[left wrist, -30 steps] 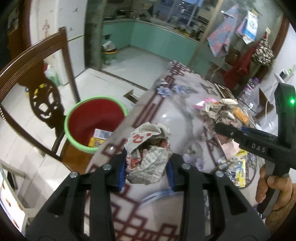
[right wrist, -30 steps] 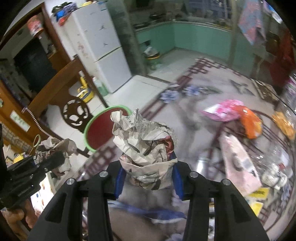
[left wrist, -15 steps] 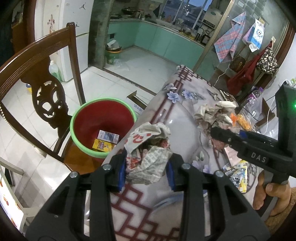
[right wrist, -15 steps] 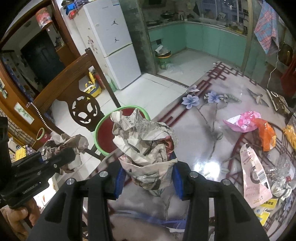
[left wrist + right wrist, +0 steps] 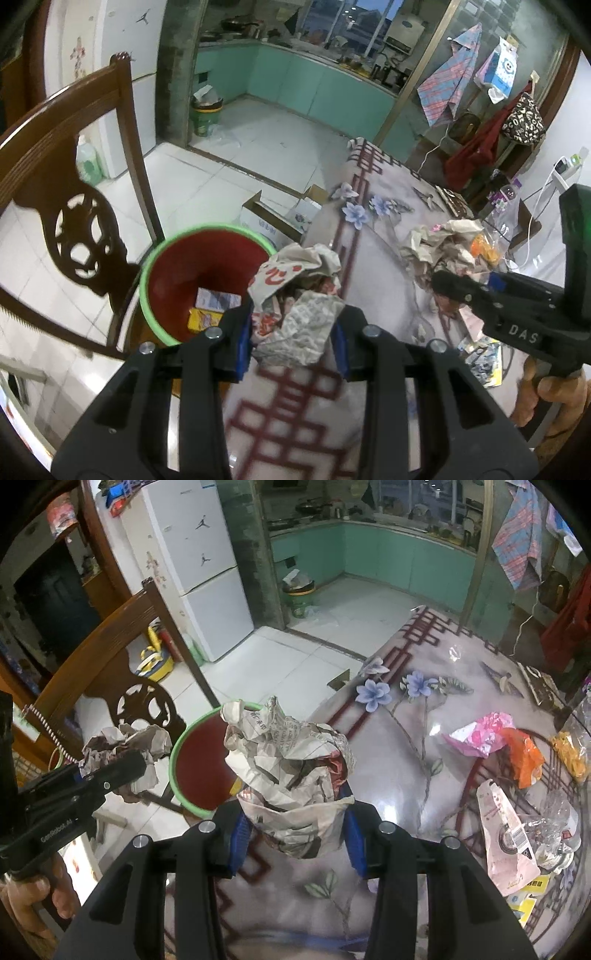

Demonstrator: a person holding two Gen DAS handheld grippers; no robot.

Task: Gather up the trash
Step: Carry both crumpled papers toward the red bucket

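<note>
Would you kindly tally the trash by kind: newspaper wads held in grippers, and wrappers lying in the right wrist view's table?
Crumpled newspaper wads in grippers: 2, right wad, left wad
Wrappers: 3, pink wrapper, orange wrapper, pale pouch
Total: 5

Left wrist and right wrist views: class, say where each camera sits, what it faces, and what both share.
Left wrist: on the left tool, angled down at its newspaper wad; a hand shows.
Right wrist: on the right tool, down at its larger newspaper wad; a hand shows.
Shared: red bin, floral table, wooden chair.
</note>
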